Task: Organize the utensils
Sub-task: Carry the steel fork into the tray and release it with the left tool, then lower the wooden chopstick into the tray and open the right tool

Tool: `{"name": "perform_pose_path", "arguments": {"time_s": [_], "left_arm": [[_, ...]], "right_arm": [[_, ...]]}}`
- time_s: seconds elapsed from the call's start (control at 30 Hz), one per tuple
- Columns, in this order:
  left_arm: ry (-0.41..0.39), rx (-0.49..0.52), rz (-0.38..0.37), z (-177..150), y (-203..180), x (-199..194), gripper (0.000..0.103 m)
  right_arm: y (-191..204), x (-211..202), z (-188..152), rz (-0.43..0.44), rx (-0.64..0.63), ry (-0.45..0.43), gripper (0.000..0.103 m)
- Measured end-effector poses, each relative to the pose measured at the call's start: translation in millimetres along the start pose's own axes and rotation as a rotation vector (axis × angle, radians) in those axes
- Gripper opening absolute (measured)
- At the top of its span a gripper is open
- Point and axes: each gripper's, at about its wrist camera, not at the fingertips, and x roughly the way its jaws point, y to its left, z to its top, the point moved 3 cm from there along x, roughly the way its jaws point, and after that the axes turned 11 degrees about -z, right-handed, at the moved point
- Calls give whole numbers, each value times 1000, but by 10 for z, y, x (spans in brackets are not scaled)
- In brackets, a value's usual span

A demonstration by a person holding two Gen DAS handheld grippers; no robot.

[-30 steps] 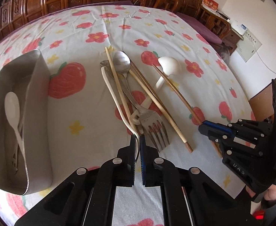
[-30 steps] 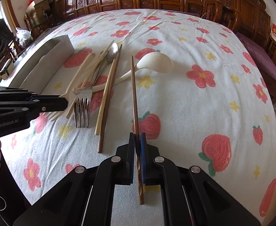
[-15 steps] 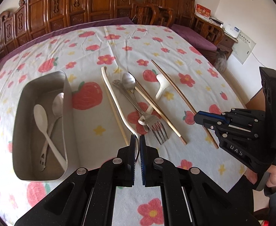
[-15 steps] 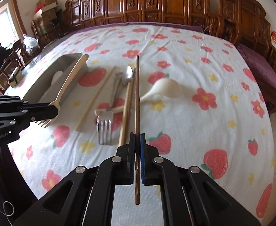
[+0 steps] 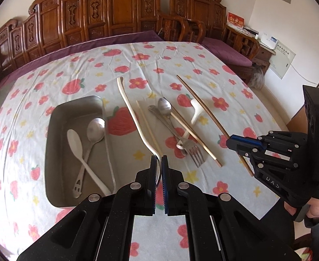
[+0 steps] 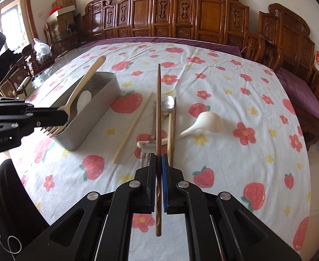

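Note:
My left gripper (image 5: 158,159) is shut on a cream plastic fork (image 5: 133,115), held in the air beside the metal tray (image 5: 54,117); from the right wrist view its tines (image 6: 52,128) hang at the tray's near corner. My right gripper (image 6: 158,159) is shut on a dark brown chopstick (image 6: 158,108), lifted above the pile; it also shows in the left wrist view (image 5: 203,106). The tray holds a white spoon (image 5: 76,145) and a metal spoon (image 5: 95,128). On the cloth lie a metal fork (image 5: 189,148), a metal spoon (image 5: 164,107), a white ladle spoon (image 6: 209,121) and pale chopsticks (image 6: 133,128).
The table has a white cloth with strawberries and flowers (image 6: 235,91). Carved wooden chairs (image 6: 203,17) ring the far side. The right table edge drops off near a purple bench (image 6: 301,91). The right gripper's body (image 5: 290,163) shows at the left view's right side.
Both grippers have risen well above the table, each carrying its utensil. The cream fork has moved left toward the tray. The brown chopstick has lifted off the cloth.

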Motion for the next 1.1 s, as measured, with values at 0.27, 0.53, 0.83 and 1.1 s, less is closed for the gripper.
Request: {"name": "perform_pose_path", "arguments": {"time_s": [0.27,0.53,0.83,1.1], "left_arm": [[0,-30,52,-79,364,-102,4],[8,-68,50,-129,659,-108,4],[56,-73,53,-90,925,-10,4],[96,-70,38,-55,1168,66,4]], "right_arm": [[140,-38,0,31,-2,1,6],[220,-157,111,58,12,-20,6],[467,-283,452,101,26,-21,6],[718,-248,723,128,24,6,6]]}}
